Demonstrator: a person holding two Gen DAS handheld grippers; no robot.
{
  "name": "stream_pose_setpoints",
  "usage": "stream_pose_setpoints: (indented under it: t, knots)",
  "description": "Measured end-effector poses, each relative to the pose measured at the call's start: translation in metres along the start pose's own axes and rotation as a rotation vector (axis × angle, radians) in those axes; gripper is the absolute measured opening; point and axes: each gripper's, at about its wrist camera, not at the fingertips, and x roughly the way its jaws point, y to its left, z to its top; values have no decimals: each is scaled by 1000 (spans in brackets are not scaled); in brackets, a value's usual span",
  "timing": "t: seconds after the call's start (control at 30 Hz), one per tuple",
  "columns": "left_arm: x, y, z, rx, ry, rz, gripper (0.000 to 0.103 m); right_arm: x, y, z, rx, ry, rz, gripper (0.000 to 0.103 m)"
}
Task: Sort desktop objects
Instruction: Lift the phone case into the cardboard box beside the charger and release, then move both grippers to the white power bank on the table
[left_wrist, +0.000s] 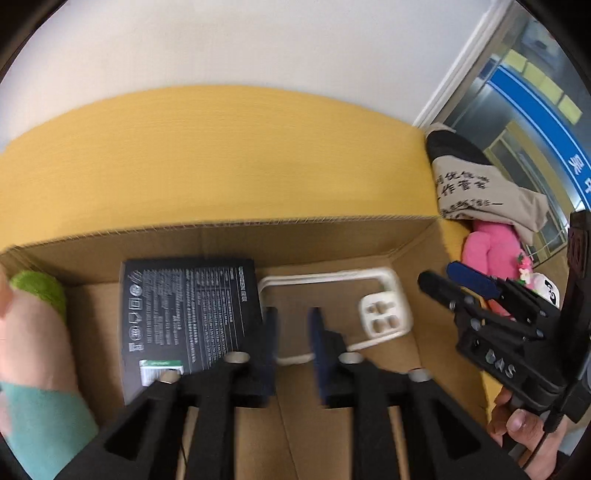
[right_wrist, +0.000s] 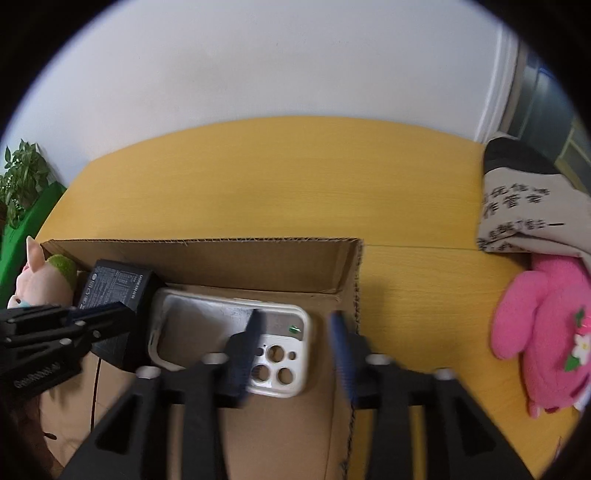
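Both grippers, left (left_wrist: 293, 325) and right (right_wrist: 297, 332), are hovering over the cardboard box (right_wrist: 207, 258), jaws parted, holding nothing. Phone case (right_wrist: 280, 365) and black box (left_wrist: 188, 314) are sitting inside. I'd be lifting straight up, clearing the walls.

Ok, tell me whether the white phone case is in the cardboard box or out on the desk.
In. The white phone case lies flat on the floor of the cardboard box, beside the black box.
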Motion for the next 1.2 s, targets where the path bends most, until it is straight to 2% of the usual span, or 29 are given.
stream_pose_setpoints:
  t: [0.03,0.07,0.1,0.13,0.17,0.23,0.27,0.3,0.4,0.5,0.57,0.73,0.8,0.9,1.07,1.2]
  knots:
    - [-13,-4,-2,24,-25,-6,54,-11,0,-3,6,-22,16,57]
    - [-26,-8,-5,50,-48,-11,63,-24,1,-7,4,-47,23,65]
    - [-39,-12,-8,76,-74,-7,68,-39,2,-12,-6,-79,30,73]
    - [-56,-16,-15,106,-109,13,77,-61,4,-20,-20,-121,41,75]
    - [-76,-20,-23,133,-148,42,81,-77,6,-28,-30,-149,50,80]
    - [-121,-28,-48,190,-246,82,87,-113,12,-47,-52,-191,75,80]
    - [-140,-32,-61,214,-293,102,97,-130,14,-57,-58,-207,89,81]
    - [-164,-35,-78,235,-351,127,102,-151,17,-73,-61,-234,100,82]
    - [-219,-34,-130,246,-482,152,103,-193,32,-112,-66,-292,115,83]
    - [-256,-24,-184,207,-551,151,103,-219,52,-156,-85,-309,95,85]
    - [-270,-17,-219,167,-588,179,103,-228,66,-180,-108,-314,75,85]
    - [-270,-6,-276,116,-568,243,103,-247,95,-223,-157,-324,70,85]
    - [-270,-2,-295,88,-550,237,103,-253,104,-233,-163,-326,66,85]
    - [-271,1,-320,51,-569,213,103,-263,116,-252,-180,-324,64,85]
    - [-270,-5,-349,39,-603,211,103,-268,122,-281,-175,-313,61,85]
    - [-257,-11,-363,37,-584,208,103,-265,125,-305,-175,-292,64,85]
